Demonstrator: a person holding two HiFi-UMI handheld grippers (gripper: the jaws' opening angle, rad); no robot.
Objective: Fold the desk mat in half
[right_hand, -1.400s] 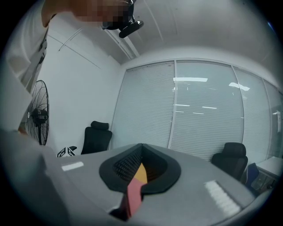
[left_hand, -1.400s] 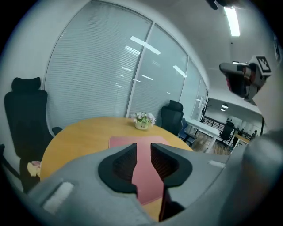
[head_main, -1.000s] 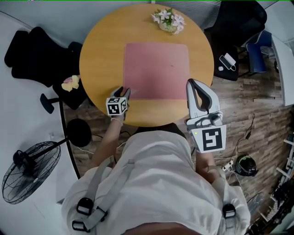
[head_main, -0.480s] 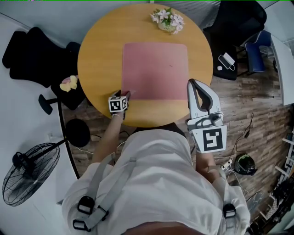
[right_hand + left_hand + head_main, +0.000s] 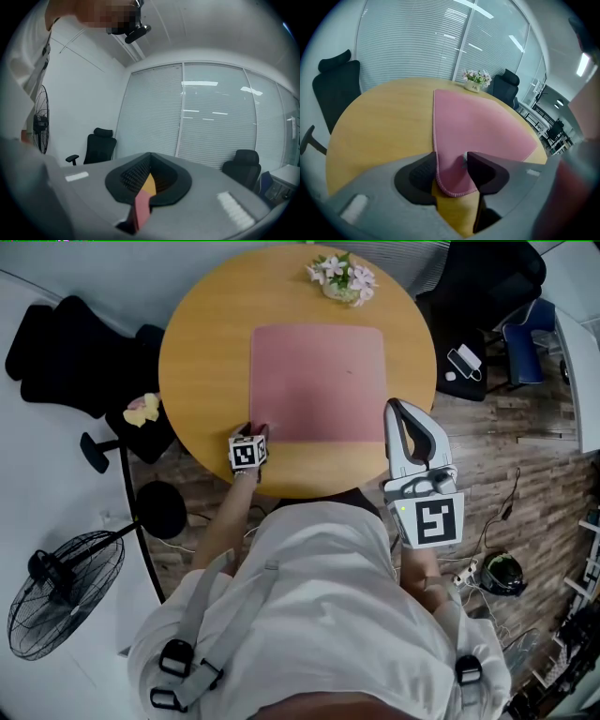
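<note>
Pink mat (image 5: 480, 124) corner within left gripper (image 5: 450, 160)

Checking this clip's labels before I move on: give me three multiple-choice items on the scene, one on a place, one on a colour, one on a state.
1. Where do the flowers stand relative to the desk mat?
A. On it. B. Beyond its far edge. C. Beside its near edge.
2. What colour is the desk mat?
A. Blue. B. Green. C. Pink.
3. How do the jaws of the left gripper stand?
A. Apart, with the mat's corner between them. B. Shut on nothing. C. Clamped on the flowers.

Answers: B, the flowers sit past the mat's far edge; C, the head view shows it pink; A, the jaws, which have just been closing a little, are apart round the near left corner.
</note>
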